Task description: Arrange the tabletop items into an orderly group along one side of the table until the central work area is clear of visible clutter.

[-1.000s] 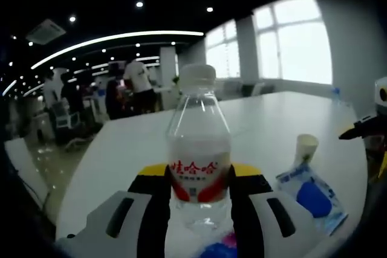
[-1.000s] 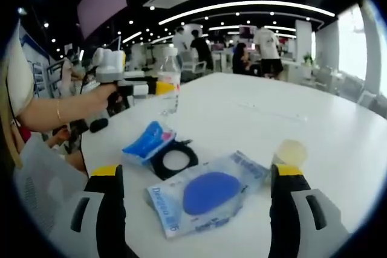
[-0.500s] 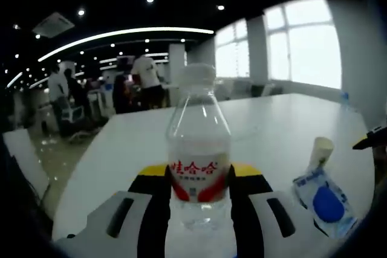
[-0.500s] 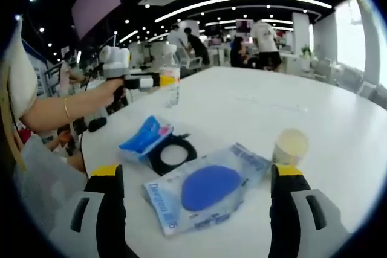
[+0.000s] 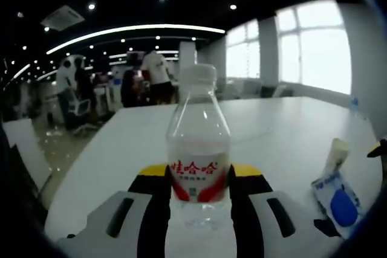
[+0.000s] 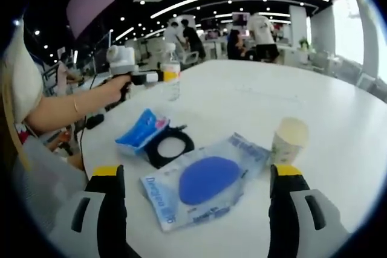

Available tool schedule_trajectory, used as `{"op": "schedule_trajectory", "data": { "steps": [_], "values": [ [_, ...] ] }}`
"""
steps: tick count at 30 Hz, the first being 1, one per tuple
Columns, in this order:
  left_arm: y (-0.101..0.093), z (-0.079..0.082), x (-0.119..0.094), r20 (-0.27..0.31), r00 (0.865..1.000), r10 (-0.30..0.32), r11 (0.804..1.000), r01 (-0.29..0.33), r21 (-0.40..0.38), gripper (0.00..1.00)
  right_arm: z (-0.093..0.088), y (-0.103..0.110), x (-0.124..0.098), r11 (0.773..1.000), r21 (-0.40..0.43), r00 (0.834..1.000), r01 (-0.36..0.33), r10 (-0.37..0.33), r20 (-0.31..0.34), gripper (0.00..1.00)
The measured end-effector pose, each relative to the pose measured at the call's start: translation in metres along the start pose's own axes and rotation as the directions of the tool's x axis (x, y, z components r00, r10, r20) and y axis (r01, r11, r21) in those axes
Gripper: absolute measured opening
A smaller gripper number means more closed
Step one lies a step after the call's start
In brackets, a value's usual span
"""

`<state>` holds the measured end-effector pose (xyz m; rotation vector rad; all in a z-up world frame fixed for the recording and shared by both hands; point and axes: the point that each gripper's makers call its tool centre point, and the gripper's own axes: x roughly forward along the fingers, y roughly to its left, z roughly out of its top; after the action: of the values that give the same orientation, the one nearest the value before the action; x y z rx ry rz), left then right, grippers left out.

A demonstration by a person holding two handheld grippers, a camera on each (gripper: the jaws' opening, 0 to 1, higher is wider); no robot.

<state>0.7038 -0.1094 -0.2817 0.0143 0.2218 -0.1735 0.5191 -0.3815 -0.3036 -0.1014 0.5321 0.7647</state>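
A clear water bottle (image 5: 198, 149) with a white cap and red label stands upright between the jaws of my left gripper (image 5: 199, 194), which is shut on it just above the white table (image 5: 121, 149). In the right gripper view the same bottle (image 6: 172, 75) and left gripper (image 6: 145, 78) hang over the table's far left part. My right gripper (image 6: 196, 209) is open near the table's front edge. Just ahead of it lie a clear packet with a blue disc (image 6: 205, 182), a paper cup (image 6: 289, 140), a black ring (image 6: 169, 147) and a blue pouch (image 6: 141, 131).
The packet (image 5: 338, 200) and cup (image 5: 336, 152) lie at the right in the left gripper view. A person's forearm (image 6: 66, 110) reaches in from the left. People and desks stand in the office behind. The far right of the white table (image 6: 326, 98) is bare.
The left gripper has carried the bottle further left and away from the clutter; packet and cup have slid toward the right edge of its view. The right gripper's view has barely shifted.
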Motion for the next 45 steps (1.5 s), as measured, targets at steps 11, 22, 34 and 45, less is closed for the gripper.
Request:
{"op": "schedule_trajectory", "data": {
  "steps": [11,22,34,45],
  "values": [
    [0.020,-0.012,0.013,-0.009,0.999,0.045,0.999,-0.045,0.019,0.35,-0.013,0.000,0.004,1.000,0.015,0.999,-0.004,0.005,-0.042,0.99],
    [0.031,-0.015,0.032,0.002,0.997,0.079,0.997,-0.079,-0.021,0.35,-0.021,-0.002,0.004,1.000,0.016,0.998,0.009,-0.007,-0.070,0.99],
    [0.037,-0.020,0.042,0.030,0.993,0.114,0.993,-0.113,-0.024,0.35,-0.028,-0.004,0.005,1.000,0.018,0.995,0.007,-0.006,-0.097,0.99],
    [0.034,-0.022,0.035,0.024,0.990,0.140,0.990,-0.139,-0.026,0.35,-0.035,-0.006,0.004,1.000,0.018,0.990,0.017,-0.014,-0.139,0.98]
  ]
}}
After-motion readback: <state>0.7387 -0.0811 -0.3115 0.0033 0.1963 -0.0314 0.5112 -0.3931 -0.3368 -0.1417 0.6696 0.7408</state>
